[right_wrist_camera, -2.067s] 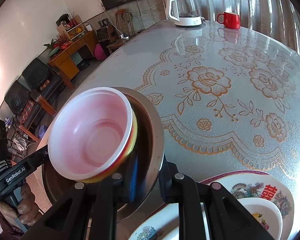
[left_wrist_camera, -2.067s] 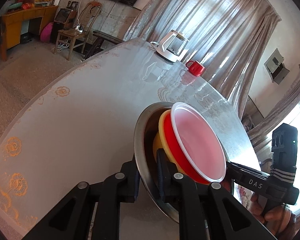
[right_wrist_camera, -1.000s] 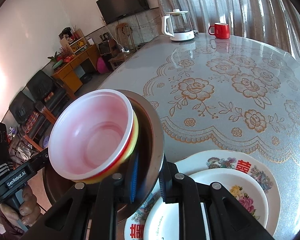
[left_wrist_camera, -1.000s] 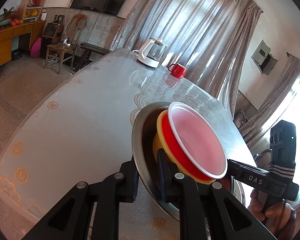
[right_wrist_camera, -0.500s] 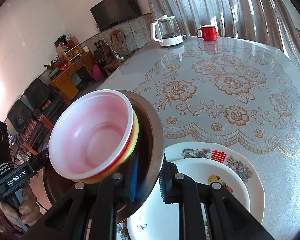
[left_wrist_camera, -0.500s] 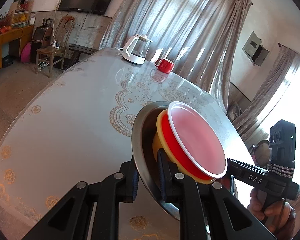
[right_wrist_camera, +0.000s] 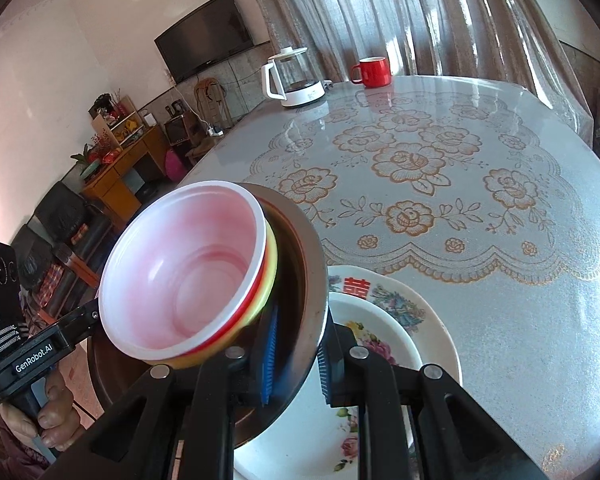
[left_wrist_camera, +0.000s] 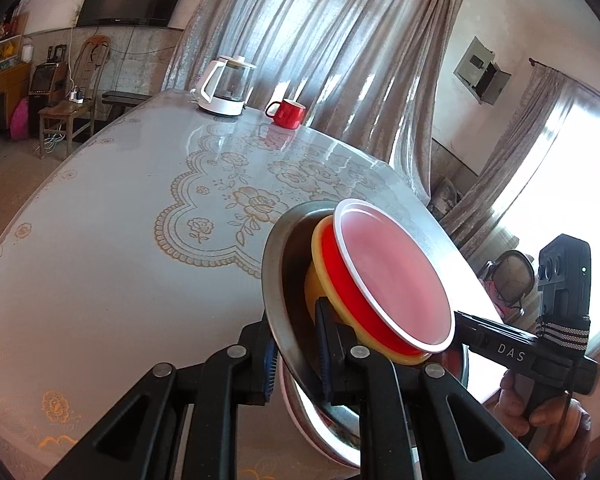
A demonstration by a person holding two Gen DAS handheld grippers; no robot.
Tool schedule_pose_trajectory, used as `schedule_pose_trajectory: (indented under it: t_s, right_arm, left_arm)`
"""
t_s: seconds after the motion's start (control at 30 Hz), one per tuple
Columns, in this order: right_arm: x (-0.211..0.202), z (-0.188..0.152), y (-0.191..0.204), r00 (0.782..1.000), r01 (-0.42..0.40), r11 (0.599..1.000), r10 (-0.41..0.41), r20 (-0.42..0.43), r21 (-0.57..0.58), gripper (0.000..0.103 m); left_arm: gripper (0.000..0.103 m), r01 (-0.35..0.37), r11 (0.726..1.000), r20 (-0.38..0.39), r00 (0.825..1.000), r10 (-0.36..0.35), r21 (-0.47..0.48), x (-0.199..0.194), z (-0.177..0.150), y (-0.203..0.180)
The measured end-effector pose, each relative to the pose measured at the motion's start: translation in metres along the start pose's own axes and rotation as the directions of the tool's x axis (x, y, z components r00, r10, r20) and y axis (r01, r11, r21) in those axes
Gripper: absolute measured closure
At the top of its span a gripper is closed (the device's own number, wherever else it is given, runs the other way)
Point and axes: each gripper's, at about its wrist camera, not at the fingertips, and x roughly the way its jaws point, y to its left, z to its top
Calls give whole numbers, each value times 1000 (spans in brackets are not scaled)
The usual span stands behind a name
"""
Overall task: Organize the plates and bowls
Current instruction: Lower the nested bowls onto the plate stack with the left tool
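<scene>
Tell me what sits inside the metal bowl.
Inside the metal bowl sits a yellow bowl, and nested in it a red bowl with a white rim. Anything beneath that stack is covered.

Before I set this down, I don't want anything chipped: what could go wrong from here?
1. Both grippers, left and right, pinch only the steel basin's thin rim; it may slip or tilt.
2. The red bowl and yellow bowl sit loose inside and could slide out.
3. The flowered plates lie right beneath; a fast descent could knock them.
</scene>
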Motion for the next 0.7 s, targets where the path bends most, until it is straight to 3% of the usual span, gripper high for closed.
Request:
schedule_pose_trajectory:
  t_s: [0.3, 0.7]
  right_arm:
    - [-18, -16, -31, 998, 57, 997, -57, -8, 59, 86]
    - [-16, -39, -46, 995, 87, 992, -82, -63, 87, 85]
  left_arm:
    - [86, 44, 998, -84, 996, -41, 39, 25, -12, -25]
    - [86, 67, 998, -153, 986, -62, 23, 40, -30, -23]
